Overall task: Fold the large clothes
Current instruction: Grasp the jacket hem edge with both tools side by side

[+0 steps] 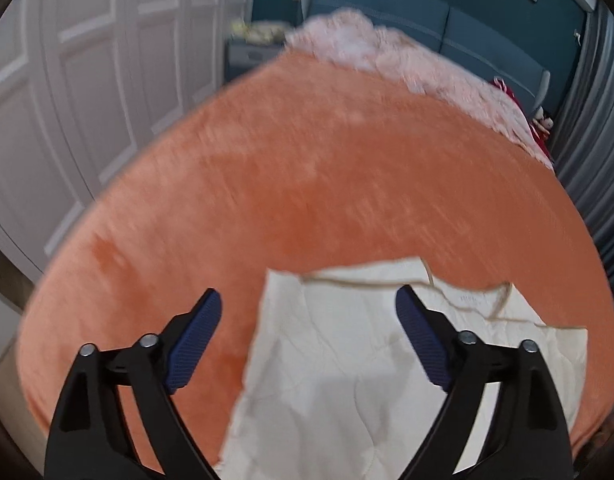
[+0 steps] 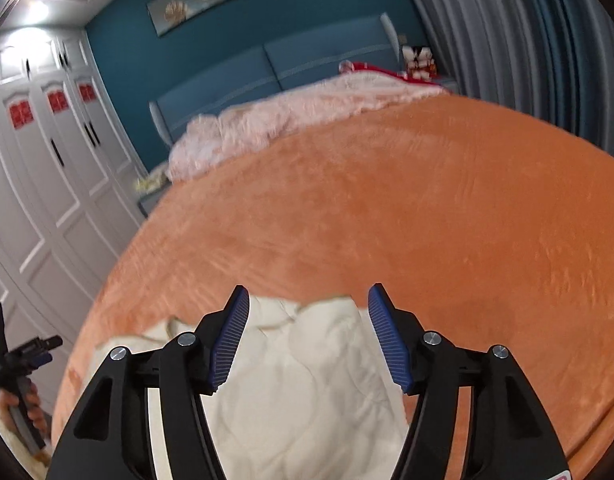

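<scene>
A cream quilted garment (image 1: 347,360) lies on the orange bedspread (image 1: 307,184) near the front edge of the bed. My left gripper (image 1: 309,300) is open and empty above the garment's left part, its blue pads (image 1: 195,344) spread wide. In the right wrist view the same garment (image 2: 307,380) lies under my right gripper (image 2: 307,300), which is open and empty over the garment's far edge. The left gripper also shows in the right wrist view (image 2: 23,356), held in a hand at the far left.
A pink fluffy blanket (image 2: 291,120) is heaped at the head of the bed against a blue headboard (image 2: 267,68). White wardrobe doors (image 2: 47,168) stand to the left. Grey curtains (image 2: 527,40) hang to the right. Red items (image 2: 371,68) lie near the headboard.
</scene>
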The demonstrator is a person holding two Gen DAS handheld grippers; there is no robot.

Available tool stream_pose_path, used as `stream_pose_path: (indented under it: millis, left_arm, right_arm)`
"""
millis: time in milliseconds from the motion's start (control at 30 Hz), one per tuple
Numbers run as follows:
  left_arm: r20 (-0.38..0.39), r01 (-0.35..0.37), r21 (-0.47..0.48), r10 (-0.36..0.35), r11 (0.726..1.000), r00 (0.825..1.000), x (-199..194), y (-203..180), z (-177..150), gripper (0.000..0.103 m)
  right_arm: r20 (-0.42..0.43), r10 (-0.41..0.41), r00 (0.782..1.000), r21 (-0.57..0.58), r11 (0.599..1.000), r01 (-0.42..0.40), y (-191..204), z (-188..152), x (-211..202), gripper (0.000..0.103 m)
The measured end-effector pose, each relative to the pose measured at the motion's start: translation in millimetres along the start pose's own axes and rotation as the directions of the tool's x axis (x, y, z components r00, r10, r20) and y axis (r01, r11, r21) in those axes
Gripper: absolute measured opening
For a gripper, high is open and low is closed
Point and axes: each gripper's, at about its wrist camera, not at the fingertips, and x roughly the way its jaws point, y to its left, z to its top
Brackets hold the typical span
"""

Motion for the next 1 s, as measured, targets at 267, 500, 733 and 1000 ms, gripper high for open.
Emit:
stream_pose_path:
  millis: [267,500,733,1000]
  left_arm:
    - [-0.169,0.033,-0.034,-0.038,0.999,0.985,72.9,3.9,-11.1,0.08]
    - [-0.181,0.036,-0.064,-0.047,0.997,0.982,87.3,1.6,-0.5,0.011]
    - [-0.071,-0.002,-0.048,-0.001,0.999,0.997,78.4,-9.4,27.9,0.008]
    - [-0.146,-0.13,0.007,0.13,0.991,0.981,145.0,-17.3,8.2,0.009]
  right_arm:
    - [-0.196,-0.017,0.981,0.048,0.998,0.027,-26.6,-11.5,70.3,0.062]
    - [-0.224,0.003,0.975,0.041,0.999,0.006,-12.3,-7.6,98.4,0.008]
    - [-0.14,-0.031,0.99,0.056,0.998,0.04,-9.8,11.8,107.0,0.006]
    - [-0.238,-0.109,0.965,0.044,0.991,0.123,-25.7,-17.9,163.3,0.006]
